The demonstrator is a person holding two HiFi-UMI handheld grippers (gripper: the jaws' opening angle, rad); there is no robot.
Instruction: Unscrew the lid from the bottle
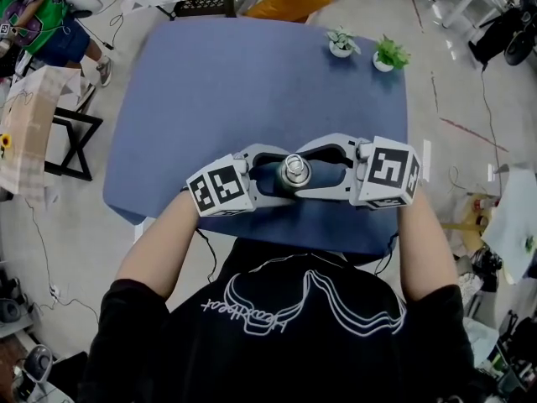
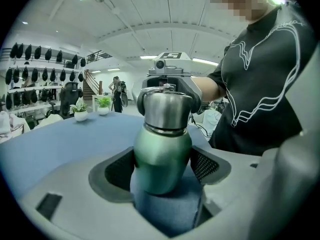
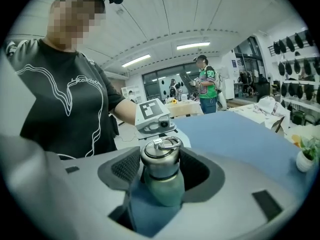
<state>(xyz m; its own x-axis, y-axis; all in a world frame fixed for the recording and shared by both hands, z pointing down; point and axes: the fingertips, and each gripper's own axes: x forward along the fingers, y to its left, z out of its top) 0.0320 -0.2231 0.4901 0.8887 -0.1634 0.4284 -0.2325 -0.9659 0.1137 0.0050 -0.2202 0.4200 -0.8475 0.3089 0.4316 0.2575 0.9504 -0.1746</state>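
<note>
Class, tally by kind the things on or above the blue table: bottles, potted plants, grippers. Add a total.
Bottle, lid on: 1
Potted plants: 2
Grippers (left gripper, right gripper): 2
Total: 5

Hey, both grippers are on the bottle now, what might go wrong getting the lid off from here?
The left gripper clamps the bottle on its rounded green body; the fingers may slip there, so the bottle would spin along with the lid.
The right gripper holds smooth steel, so its fingers may skid round the lid without turning it.
The bottle stands near the table's front edge; a jerk might tip it off.
</note>
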